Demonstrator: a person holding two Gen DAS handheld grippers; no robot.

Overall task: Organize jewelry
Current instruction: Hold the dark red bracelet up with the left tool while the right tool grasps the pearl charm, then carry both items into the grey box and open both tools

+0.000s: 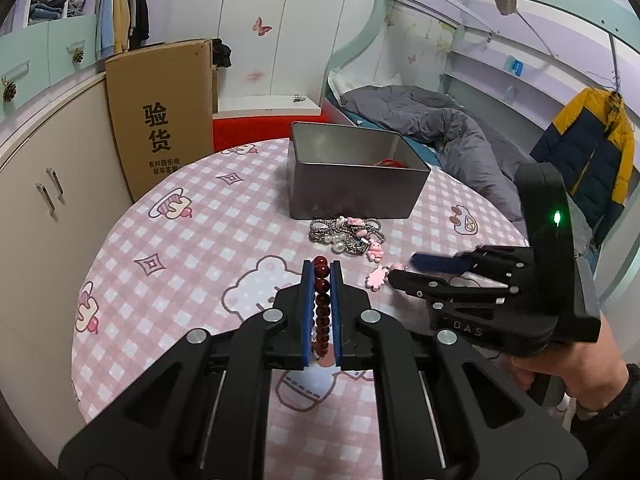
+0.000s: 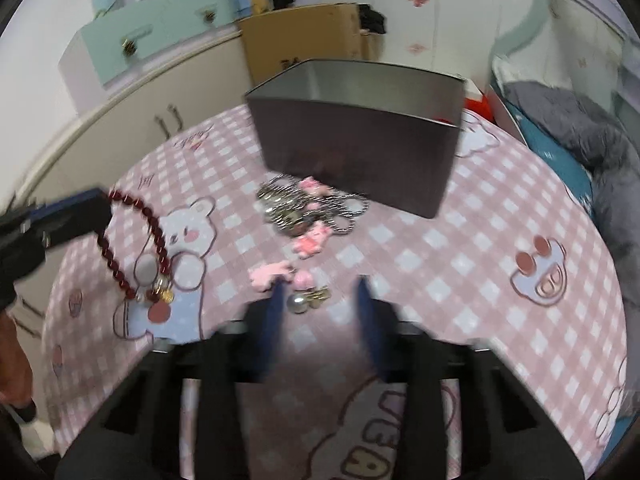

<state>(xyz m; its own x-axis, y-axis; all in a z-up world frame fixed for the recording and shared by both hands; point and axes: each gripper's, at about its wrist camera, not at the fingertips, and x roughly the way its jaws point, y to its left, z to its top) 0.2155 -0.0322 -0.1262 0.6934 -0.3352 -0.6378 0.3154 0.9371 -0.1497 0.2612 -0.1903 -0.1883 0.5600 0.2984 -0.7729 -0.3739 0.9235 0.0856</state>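
Left wrist: left tool [image 1: 321, 270] clamps bead bracelet [image 1: 322, 300] (right tool [image 2: 320, 292] wide).

Matt metal tin [image 1: 352, 188], glossy red beads [image 1: 322, 300], cloth tablecloth [image 1: 192, 240].

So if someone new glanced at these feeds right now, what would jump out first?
Probably the dark red bead bracelet dangling from the shut left gripper above the pink checked tablecloth. Next, the open metal tin at the table's far side, with a tangle of chains and pink charms just in front, and the open right gripper nearing it.
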